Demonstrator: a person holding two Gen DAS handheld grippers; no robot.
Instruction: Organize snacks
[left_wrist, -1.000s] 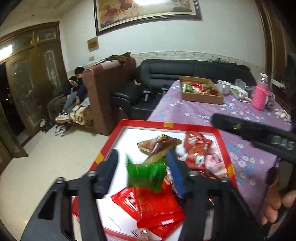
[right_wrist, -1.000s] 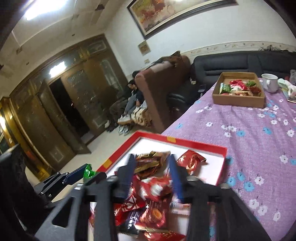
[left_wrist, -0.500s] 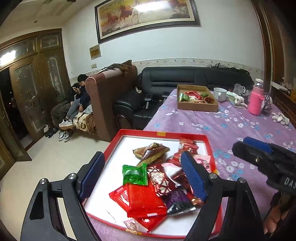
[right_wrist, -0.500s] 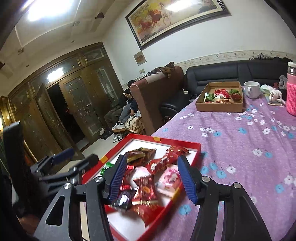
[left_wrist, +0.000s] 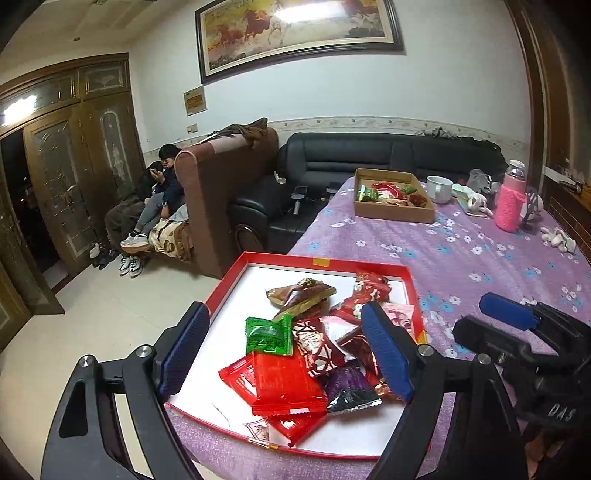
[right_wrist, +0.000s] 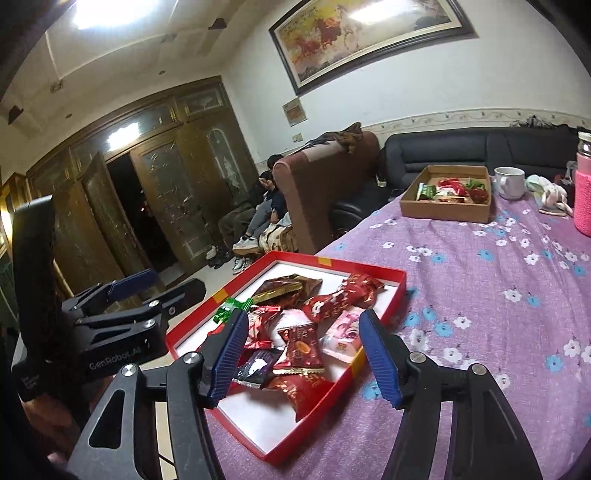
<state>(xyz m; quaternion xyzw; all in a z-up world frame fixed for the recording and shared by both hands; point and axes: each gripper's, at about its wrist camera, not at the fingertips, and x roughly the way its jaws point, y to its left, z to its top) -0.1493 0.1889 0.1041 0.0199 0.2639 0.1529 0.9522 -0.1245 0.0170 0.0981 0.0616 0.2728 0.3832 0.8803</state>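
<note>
We hold our left gripper (left_wrist: 284, 350) with its black arms and blue pads spread wide, and nothing is pinched between them; its jaws have just been opening. Right under and in front of it sits the flat red cardboard tray with a white floor (left_wrist: 321, 261), resting on the purple cloth with little flowers (left_wrist: 480, 258). Between the pads we see the shiny red flat packet (left_wrist: 286, 380), and just past it the small green wrapped candy (left_wrist: 269, 336). A dark purple packet (left_wrist: 349, 387) lies close to the right pad. A bit farther in the tray is the brown and gold wrapped bar (left_wrist: 301, 293). Our right gripper (right_wrist: 301, 356) is spread open too, with nothing held, and its jaws have just been opening as well; it hangs over the near right side of the same tray. Far ahead of both grippers stands the brown cardboard box with more snacks (left_wrist: 393, 212). Beside that box are a white mug (left_wrist: 439, 189) and a pink bottle (left_wrist: 511, 205). Behind them is a black sofa (left_wrist: 369, 155).
</note>
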